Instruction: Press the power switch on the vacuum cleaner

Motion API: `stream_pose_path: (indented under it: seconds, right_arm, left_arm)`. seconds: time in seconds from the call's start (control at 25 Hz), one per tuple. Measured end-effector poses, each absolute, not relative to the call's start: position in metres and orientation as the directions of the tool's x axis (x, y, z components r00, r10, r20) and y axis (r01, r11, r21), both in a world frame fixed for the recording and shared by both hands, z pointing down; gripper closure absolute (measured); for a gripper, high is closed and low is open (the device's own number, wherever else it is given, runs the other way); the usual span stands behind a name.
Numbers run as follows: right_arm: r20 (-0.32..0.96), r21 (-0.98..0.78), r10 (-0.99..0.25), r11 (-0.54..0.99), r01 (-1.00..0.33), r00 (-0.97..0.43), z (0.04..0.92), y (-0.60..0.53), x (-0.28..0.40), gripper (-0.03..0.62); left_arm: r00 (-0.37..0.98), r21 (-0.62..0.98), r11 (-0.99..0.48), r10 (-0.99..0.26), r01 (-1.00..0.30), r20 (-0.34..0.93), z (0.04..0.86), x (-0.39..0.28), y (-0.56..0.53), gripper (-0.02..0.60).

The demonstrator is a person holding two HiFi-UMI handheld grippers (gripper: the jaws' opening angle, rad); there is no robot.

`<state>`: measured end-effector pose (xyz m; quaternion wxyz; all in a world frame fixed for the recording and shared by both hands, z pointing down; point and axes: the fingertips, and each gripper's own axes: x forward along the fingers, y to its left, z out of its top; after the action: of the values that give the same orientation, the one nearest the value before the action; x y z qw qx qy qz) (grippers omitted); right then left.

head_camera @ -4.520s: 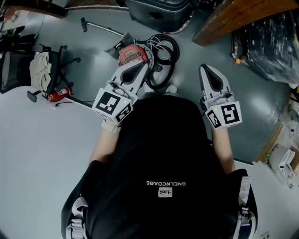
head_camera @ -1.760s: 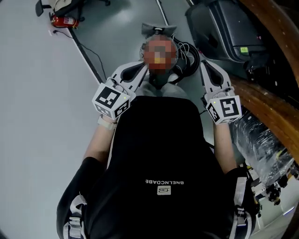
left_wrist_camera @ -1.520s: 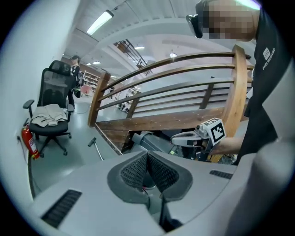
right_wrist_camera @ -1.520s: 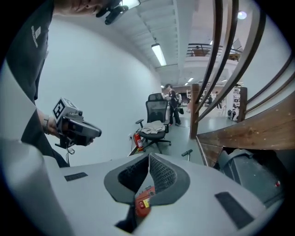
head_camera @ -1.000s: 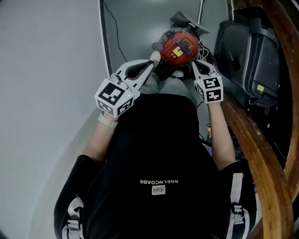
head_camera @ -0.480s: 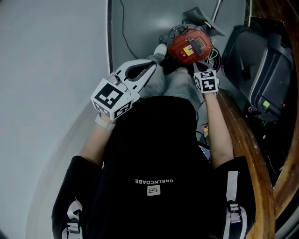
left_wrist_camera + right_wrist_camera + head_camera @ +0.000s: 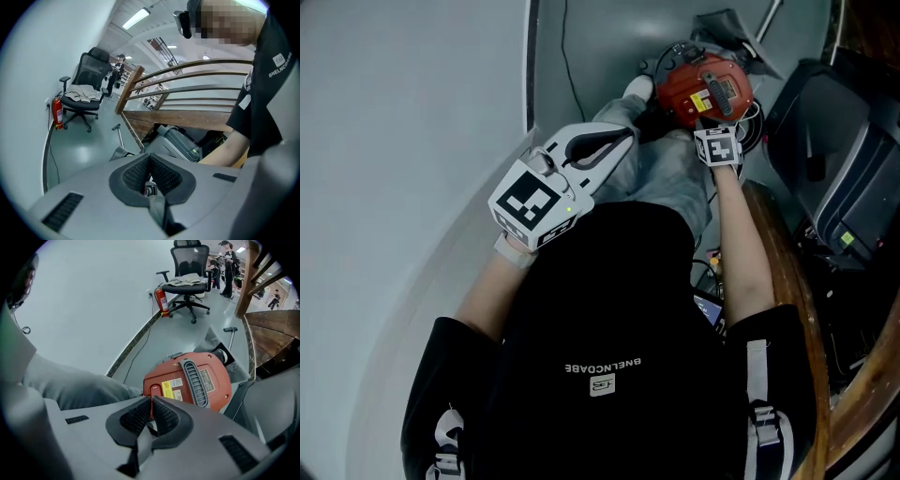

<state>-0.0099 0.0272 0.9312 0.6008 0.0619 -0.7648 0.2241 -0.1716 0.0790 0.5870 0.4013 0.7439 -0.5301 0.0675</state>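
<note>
The red vacuum cleaner [image 7: 705, 86] lies on the grey floor by my feet, and fills the middle of the right gripper view [image 7: 192, 378]. On its near side, next to yellow and white labels, is a small red rectangular switch [image 7: 155, 390]. My right gripper [image 7: 152, 398] is shut with nothing in it, its tips right at the lower edge of that switch; I cannot tell whether they touch. From above it [image 7: 707, 122] reaches down onto the vacuum's body. My left gripper [image 7: 628, 139] is shut and empty, held over my grey trouser leg, away from the vacuum [image 7: 151, 157].
A black machine [image 7: 844, 178] and a wooden railing [image 7: 187, 89] stand close on the right. The vacuum's floor nozzle [image 7: 218, 341] and hose lie behind it. A cable [image 7: 564, 56] runs along the white wall. Further off are an office chair [image 7: 187, 282] and a fire extinguisher [image 7: 161, 301].
The person has walked up to the vacuum and turned over it. The right gripper has stretched forward and down onto the red body. The left gripper has stayed near the chest.
</note>
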Motion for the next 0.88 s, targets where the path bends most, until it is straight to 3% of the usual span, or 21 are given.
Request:
stream_pose_path:
  seconds: [0.88]
  right_arm:
    - [0.959,-0.263,0.183,0.860,-0.438,-0.216,1.011,0.033,-0.002,0.563]
  left_arm:
    - [0.454,0.531,-0.119,-0.690,-0.839,0.564,0.628,-0.161,0.093,0.566]
